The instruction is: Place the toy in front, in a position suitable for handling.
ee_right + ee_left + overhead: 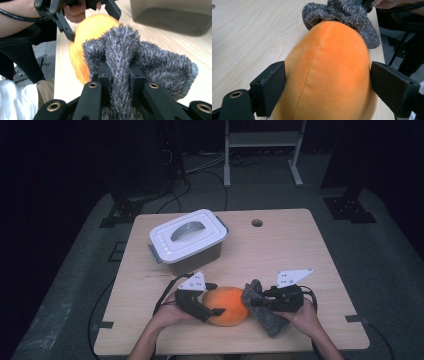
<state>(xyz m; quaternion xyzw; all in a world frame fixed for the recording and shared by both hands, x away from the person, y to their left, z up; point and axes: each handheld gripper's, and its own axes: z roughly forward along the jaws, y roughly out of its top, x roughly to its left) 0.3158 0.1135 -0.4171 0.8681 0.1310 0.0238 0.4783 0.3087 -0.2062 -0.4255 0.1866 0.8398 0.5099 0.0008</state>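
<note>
In the high view, the white-lidded, grey-walled plastic storage box sits in the upper left of the wooden table, its lid with the grey handle shut, so its contents cannot be told. Below it, at lower centre, the left gripper straddles the round orange plush toy. In the left gripper view its jaws stand on either flank of the toy, the left pad just at the fabric and the right one slightly clear, so they are parted and not pinching. Just right of the toy, the right gripper is clamped tight on a fold of the fuzzy grey knitted sock, whose mouth touches the toy's end; the right gripper view shows the pile bunched between the jaws.

With nothing pressing on the toy, a tug on the sock could roll it toward the table's near edge. The narrow pinch may also let the sock slip free.
</note>
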